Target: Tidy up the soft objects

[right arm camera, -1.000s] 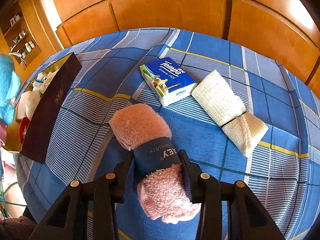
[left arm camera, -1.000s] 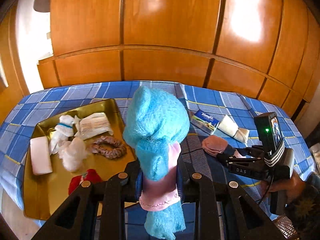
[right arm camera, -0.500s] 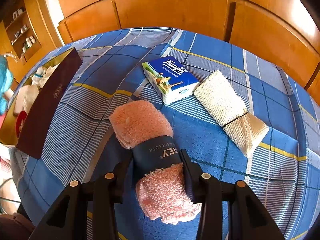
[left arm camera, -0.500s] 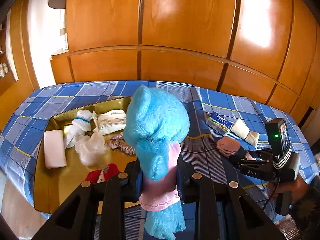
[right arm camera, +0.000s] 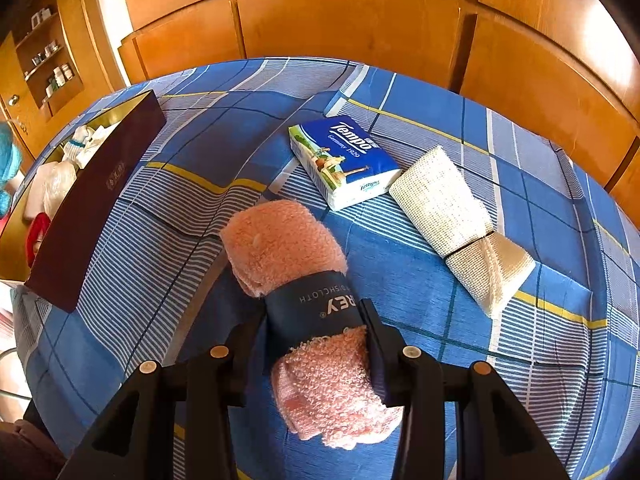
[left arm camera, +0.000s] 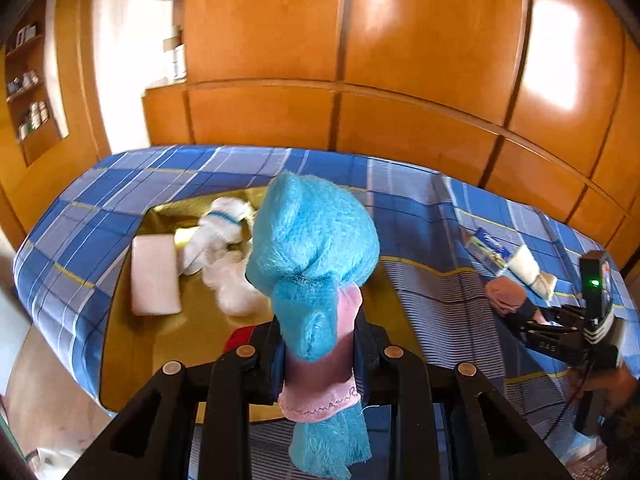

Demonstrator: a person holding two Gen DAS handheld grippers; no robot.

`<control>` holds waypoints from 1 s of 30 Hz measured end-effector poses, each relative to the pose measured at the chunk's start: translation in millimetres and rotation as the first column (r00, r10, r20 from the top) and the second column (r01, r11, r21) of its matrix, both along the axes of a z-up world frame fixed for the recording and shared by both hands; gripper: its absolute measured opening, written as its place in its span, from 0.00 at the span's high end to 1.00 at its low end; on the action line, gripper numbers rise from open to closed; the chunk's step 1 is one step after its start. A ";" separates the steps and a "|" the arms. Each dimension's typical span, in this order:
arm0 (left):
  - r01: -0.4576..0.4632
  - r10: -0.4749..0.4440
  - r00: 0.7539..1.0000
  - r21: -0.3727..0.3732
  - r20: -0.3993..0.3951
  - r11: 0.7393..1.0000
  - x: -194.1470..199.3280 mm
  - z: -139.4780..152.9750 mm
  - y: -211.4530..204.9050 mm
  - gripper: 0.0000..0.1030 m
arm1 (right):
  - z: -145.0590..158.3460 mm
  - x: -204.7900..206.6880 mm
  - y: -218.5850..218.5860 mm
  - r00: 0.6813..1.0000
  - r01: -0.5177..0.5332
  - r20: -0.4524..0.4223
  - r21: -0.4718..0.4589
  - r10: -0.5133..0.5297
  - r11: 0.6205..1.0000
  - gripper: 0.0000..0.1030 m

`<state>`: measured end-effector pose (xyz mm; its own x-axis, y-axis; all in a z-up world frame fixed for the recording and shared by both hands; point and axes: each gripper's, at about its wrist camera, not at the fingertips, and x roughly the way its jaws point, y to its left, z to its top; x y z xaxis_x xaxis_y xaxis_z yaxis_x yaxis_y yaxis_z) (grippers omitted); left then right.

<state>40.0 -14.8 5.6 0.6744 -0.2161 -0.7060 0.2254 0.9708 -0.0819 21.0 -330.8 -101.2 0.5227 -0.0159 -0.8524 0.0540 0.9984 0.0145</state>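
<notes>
Soft objects are being gathered into the gold tray (left arm camera: 132, 344), which is sitting at the lower left of the left wrist frame on the blue checked tablecloth (left arm camera: 400, 208). At frame centre, the left gripper (left arm camera: 318, 354) is clamping a fuzzy blue and pink sock (left arm camera: 316, 256) between nearly closed jaws, holding it upright above the tray's near edge. Already lying in the tray are a white pad (left arm camera: 154, 274), a white sock with a blue stripe (left arm camera: 216, 228), a crumpled white piece (left arm camera: 234, 284) and something red (left arm camera: 240, 338) (mostly hidden behind the gripper). In the right wrist frame, the right gripper (right arm camera: 316, 328) is pinching a rolled pink dishcloth (right arm camera: 296, 276) by its dark paper band, the roll resting on the tablecloth. Towards the upper right are lying a Tempo tissue pack (right arm camera: 344, 160) and a banded cream cloth roll (right arm camera: 460, 224), touching each other. By my reading, the step in hand is carrying the sock to the tray; next it needs lowering over a bare patch and releasing, then the dishcloth lifted across.
</notes>
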 end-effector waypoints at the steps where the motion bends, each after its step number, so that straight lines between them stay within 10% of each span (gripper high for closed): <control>1: -0.012 0.012 1.000 -0.006 -0.008 1.000 1.6 -1.6 5.2 0.74 | 0.2 -0.1 -0.1 1.000 0.001 0.000 0.001 -0.001 1.000 0.59; 11: -0.192 0.173 0.975 -0.138 -0.138 0.972 43.3 -35.2 100.0 0.74 | 0.5 -0.7 -0.3 1.000 0.001 0.001 0.002 -0.001 1.000 0.59; 19: -0.209 0.197 0.964 -0.050 -0.181 0.977 73.0 -72.7 102.0 0.69 | -0.1 -1.0 0.0 1.000 0.001 0.002 0.001 -0.001 1.000 0.59; 22: -0.213 0.201 0.961 -0.040 -0.190 0.976 77.9 -77.6 104.6 0.59 | 0.0 -0.5 -0.2 1.000 0.002 0.002 0.003 -0.002 1.000 0.59; 24: -0.239 0.228 0.959 -0.047 -0.167 0.970 72.8 -71.4 108.3 0.36 | 0.2 -0.7 -0.5 1.000 0.004 0.002 0.007 -0.004 1.000 0.59; 30: -0.263 0.261 0.962 -0.028 -0.076 0.964 53.3 -45.3 113.5 0.33 | -0.3 -0.2 -1.9 1.000 0.010 0.003 0.018 -0.011 1.000 0.58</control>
